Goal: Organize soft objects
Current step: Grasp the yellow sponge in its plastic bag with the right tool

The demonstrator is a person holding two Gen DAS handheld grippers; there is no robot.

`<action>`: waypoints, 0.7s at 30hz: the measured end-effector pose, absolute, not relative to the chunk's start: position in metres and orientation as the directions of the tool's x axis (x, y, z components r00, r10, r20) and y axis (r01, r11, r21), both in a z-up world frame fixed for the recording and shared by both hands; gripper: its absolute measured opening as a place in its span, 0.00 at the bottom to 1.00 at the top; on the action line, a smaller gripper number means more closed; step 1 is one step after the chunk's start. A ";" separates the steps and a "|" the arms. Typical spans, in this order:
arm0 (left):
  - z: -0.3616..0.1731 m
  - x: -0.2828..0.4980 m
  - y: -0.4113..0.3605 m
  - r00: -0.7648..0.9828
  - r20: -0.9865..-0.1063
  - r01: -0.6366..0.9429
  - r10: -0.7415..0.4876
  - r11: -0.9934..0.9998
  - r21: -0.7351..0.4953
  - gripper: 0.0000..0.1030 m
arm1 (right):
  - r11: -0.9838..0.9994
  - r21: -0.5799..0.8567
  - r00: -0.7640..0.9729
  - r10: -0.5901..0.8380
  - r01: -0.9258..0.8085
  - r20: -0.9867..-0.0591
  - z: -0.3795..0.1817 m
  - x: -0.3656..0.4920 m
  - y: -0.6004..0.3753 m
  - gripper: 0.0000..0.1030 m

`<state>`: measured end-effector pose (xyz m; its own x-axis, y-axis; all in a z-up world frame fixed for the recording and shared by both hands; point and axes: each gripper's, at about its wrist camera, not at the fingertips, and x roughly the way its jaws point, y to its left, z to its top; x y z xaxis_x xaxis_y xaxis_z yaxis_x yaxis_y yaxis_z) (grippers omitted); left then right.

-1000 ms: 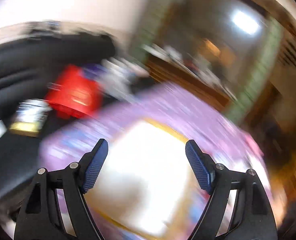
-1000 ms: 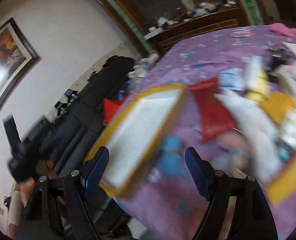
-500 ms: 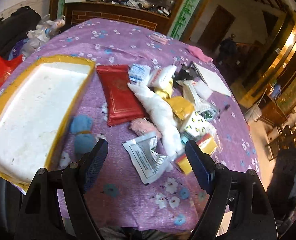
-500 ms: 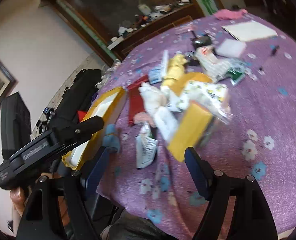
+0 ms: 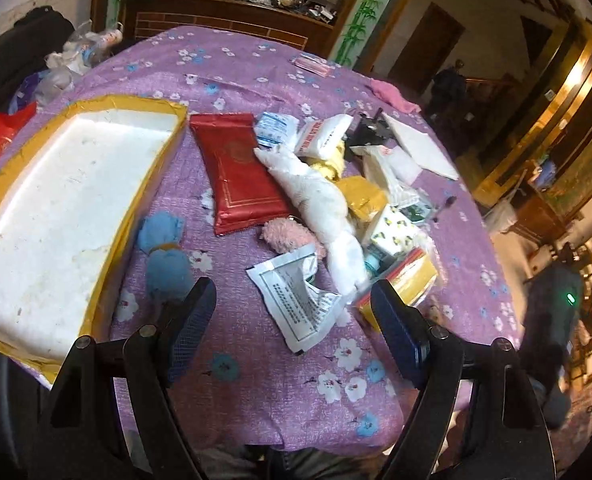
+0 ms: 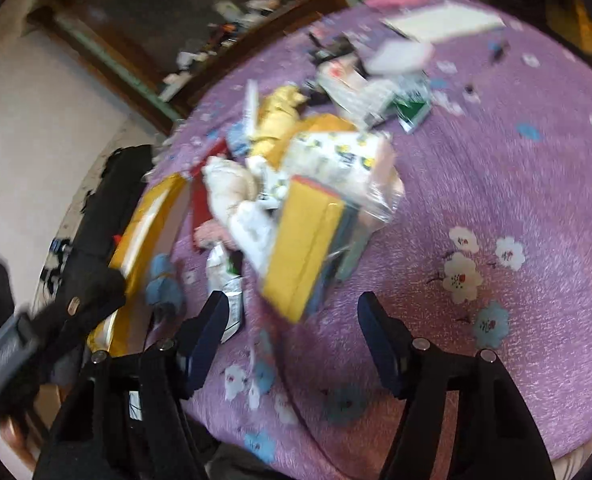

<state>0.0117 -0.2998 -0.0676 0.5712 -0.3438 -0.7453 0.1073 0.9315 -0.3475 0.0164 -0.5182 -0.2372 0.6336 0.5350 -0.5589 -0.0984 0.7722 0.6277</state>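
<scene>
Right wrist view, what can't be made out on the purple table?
- Right wrist view: motion blur smears the pile; the yellow box shows no readable print.
- Left wrist view: the silver foil sachet bears print too small to read.
- Left wrist view: the white foam tray is cut off by the picture's edge.

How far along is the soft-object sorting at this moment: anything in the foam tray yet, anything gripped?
Done: nothing visible. The foam tray holds nothing. In hand: nothing; the left gripper is open over the cloth, and the right gripper has jaws closing with nothing between them. Left: the blue plush toy, pink fuzzy toy and white plush toy all lie on the table among packets.
</scene>
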 end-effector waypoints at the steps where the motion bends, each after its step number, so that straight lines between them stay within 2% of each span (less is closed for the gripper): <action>1: -0.067 0.011 -0.298 0.576 -0.743 0.109 -0.342 0.932 -0.345 0.78 | 0.787 0.609 0.640 0.519 -0.099 -0.566 -0.240 0.018 -0.519 0.65; 3: -0.069 0.011 -0.296 0.590 -0.738 0.103 -0.328 0.937 -0.334 0.78 | 0.797 0.597 0.647 0.503 -0.091 -0.573 -0.246 0.023 -0.522 0.64; 8: -0.069 0.013 -0.290 0.592 -0.736 0.101 -0.329 0.936 -0.337 0.78 | 0.801 0.593 0.645 0.496 -0.081 -0.582 -0.250 0.032 -0.529 0.36; 14: -0.073 0.019 -0.285 0.581 -0.733 0.092 -0.355 0.923 -0.374 0.78 | 0.775 0.627 0.651 0.516 -0.079 -0.557 -0.247 0.027 -0.547 0.27; 21: -0.069 0.024 -0.303 0.575 -0.731 0.144 -0.367 0.925 -0.351 0.78 | 0.738 0.657 0.683 0.560 -0.154 -0.469 -0.223 -0.002 -0.566 0.21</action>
